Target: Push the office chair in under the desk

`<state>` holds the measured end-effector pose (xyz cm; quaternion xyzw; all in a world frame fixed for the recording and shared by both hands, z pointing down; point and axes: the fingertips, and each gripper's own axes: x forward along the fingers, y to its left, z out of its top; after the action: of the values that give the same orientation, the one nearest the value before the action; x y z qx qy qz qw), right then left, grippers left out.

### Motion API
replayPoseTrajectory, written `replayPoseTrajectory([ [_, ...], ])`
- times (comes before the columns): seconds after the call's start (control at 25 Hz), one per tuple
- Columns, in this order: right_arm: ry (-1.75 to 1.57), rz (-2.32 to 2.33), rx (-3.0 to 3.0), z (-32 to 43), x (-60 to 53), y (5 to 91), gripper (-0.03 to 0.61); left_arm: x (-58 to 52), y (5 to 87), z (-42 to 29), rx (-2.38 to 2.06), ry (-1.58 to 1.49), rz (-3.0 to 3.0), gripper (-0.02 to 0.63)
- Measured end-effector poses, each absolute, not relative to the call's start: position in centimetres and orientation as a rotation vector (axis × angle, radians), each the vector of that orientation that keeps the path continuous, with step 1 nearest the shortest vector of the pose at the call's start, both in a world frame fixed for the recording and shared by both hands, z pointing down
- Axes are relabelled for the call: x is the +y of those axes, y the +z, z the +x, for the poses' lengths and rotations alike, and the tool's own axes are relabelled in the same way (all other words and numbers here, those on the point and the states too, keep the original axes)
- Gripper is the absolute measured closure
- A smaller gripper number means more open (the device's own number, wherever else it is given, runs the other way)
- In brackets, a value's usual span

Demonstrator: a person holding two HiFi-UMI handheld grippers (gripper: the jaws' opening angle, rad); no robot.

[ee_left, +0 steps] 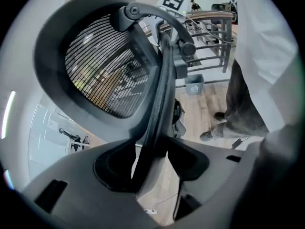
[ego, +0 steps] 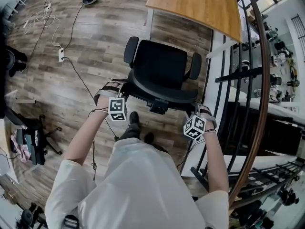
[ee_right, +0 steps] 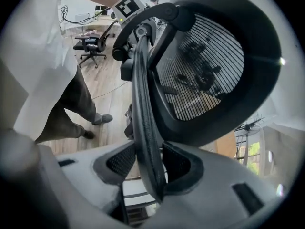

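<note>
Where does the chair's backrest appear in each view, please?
Head view: backrest curves across the centre.
Left gripper view: backrest edge-on, centre, between the jaws.
Right gripper view: backrest edge-on, centre, between the jaws.
Shared landmark: the person's shoes.

Head view: steeply down over office chair [ego: 161, 68]. 2 gripper views: close against backrest [ee_left: 107, 66], opposite sides.

We stand behind the office chair [ego: 159, 63], desk [ego: 200, 6] beyond it, left gripper [ego: 118, 87] and right gripper [ego: 199, 109] straddling its backrest [ego: 162, 95] edges.
</note>
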<state>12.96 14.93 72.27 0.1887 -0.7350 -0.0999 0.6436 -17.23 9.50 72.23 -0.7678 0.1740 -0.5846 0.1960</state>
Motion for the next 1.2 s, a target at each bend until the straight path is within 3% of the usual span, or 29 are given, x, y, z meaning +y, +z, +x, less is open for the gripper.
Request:
replayPoseTrajectory([
  [0.16,-0.29,0.408,-1.591,13.2,14.5,74.0,0.42,8.9,73.8,-17.8,0.414,-1.68,-1.994,0.444],
  [0.24,-0.345,0.393,-1.535,13.4,14.2,74.9,0.421,8.7,74.5,-17.9,0.359,-1.712,-1.943,0.496],
  [0.36,-0.361,0.402,-1.513,13.5,13.8,75.1,0.476,8.7,75.2,-17.8,0.298,-1.73,-1.925,0.526],
  [1.2,-0.374,0.475,-1.389,13.9,10.4,76.4,0.515,4.3,76.1,-17.5,0.255,-1.642,-1.885,0.572],
])
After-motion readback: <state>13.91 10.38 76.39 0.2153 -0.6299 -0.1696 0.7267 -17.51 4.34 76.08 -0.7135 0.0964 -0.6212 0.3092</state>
